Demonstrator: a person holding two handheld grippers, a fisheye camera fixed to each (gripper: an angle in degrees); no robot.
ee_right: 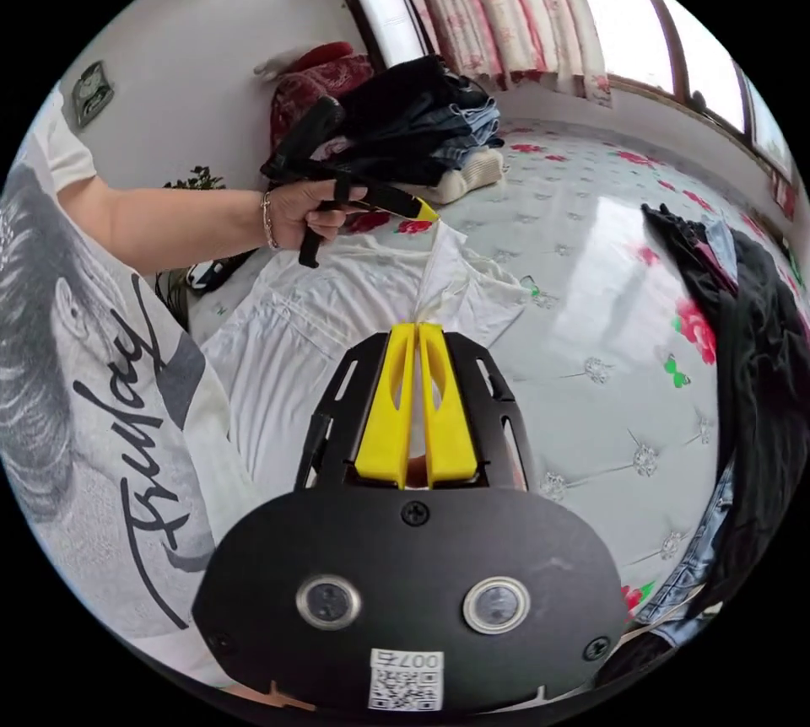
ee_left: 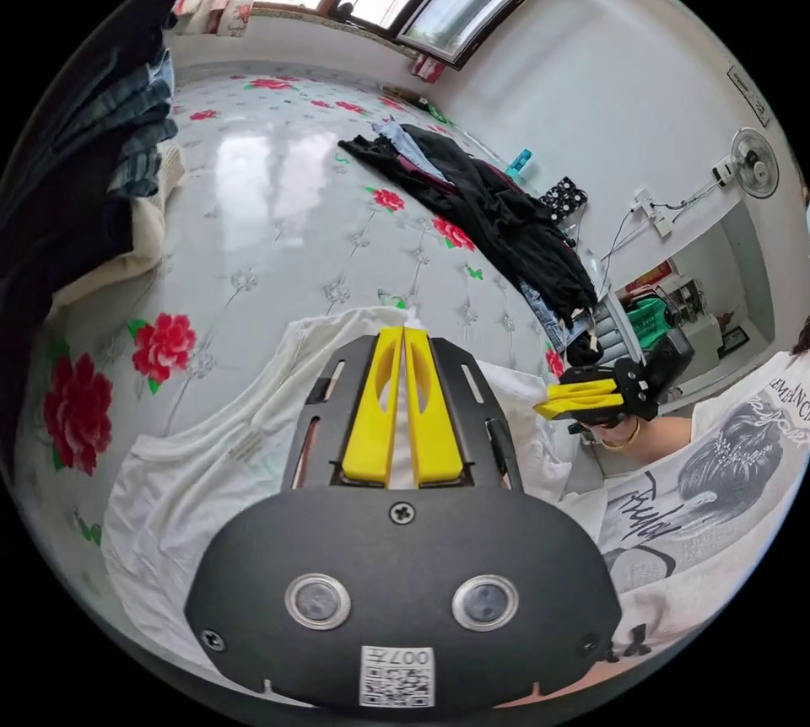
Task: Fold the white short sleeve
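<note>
The white short sleeve shirt [ee_right: 312,331] lies spread on the floral bed cover [ee_right: 607,255], one edge lifted off it. In the right gripper view my right gripper [ee_right: 418,328] is shut on that lifted edge. A taut strip of cloth rises from it to the left gripper [ee_right: 430,214], which a hand holds above the shirt. In the left gripper view my left gripper [ee_left: 403,331] is shut with white cloth at its tips, and the shirt [ee_left: 194,465] drapes below. The right gripper [ee_left: 548,406] sits to the right, jaws together.
A stack of folded jeans and dark clothes [ee_left: 93,170] stands at one side of the bed. A heap of black clothes [ee_left: 498,212] lies along the wall side. The person's printed white top [ee_right: 93,390] is close by. A glossy stretch of bed cover [ee_left: 270,187] lies between the piles.
</note>
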